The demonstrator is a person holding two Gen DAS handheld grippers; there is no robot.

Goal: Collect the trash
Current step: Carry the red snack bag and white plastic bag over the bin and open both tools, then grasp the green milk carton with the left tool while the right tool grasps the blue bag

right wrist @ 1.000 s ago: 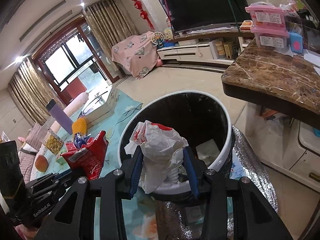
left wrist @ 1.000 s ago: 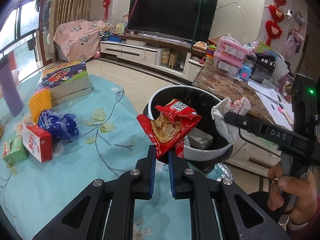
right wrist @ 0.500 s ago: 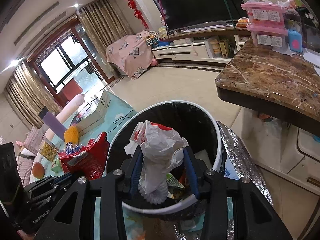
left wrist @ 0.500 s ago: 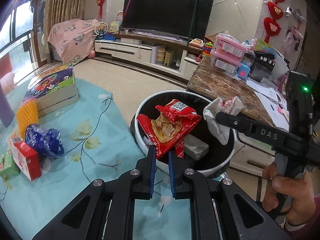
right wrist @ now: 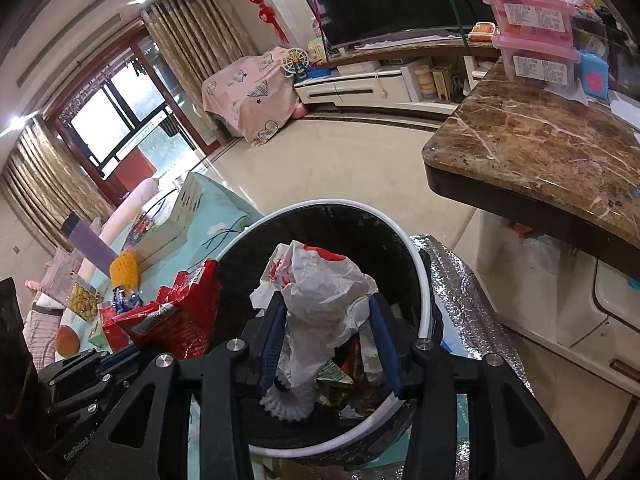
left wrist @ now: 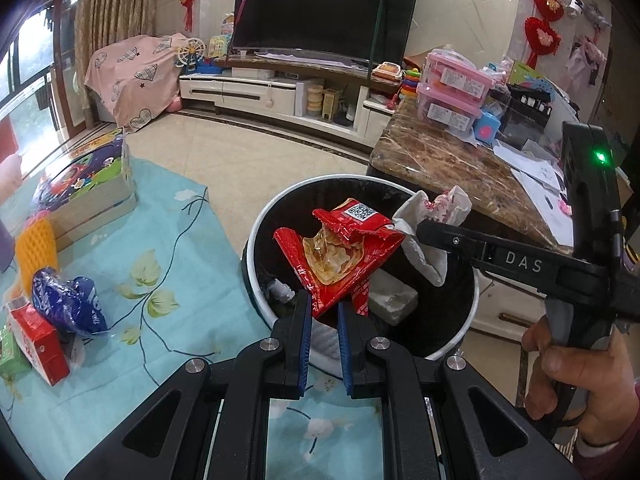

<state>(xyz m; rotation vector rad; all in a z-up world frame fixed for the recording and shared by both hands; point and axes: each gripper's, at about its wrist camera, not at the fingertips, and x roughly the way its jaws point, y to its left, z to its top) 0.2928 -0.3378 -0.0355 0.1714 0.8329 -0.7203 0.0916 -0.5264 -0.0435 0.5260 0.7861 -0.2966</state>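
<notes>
A black-lined trash bin with a white rim (left wrist: 256, 232) stands below the table edge, with trash inside it. My left gripper (left wrist: 322, 300) is shut on the lower corner of a torn red snack bag (left wrist: 340, 248), which hangs over the bin's mouth. In the right wrist view my right gripper (right wrist: 326, 308) holds a crumpled white paper wrapper (right wrist: 324, 288) above the bin (right wrist: 420, 264). Its jaws are opening, with the wrapper still between the pads and touching them. The wrapper (left wrist: 424, 248) also shows beside the red bag.
A light blue flowered tablecloth (left wrist: 160, 240) carries a blue bag (left wrist: 68, 304), a red carton (left wrist: 36, 340), a yellow foam net (left wrist: 36, 248) and a boxed set (left wrist: 80, 184). A marble counter (left wrist: 440, 160) stands right behind the bin. A hand (left wrist: 580, 380) grips the right tool.
Both grippers have moved forward with their trash, from the bin's near rim to over its mouth. The right jaws have parted slightly around the wrapper.
</notes>
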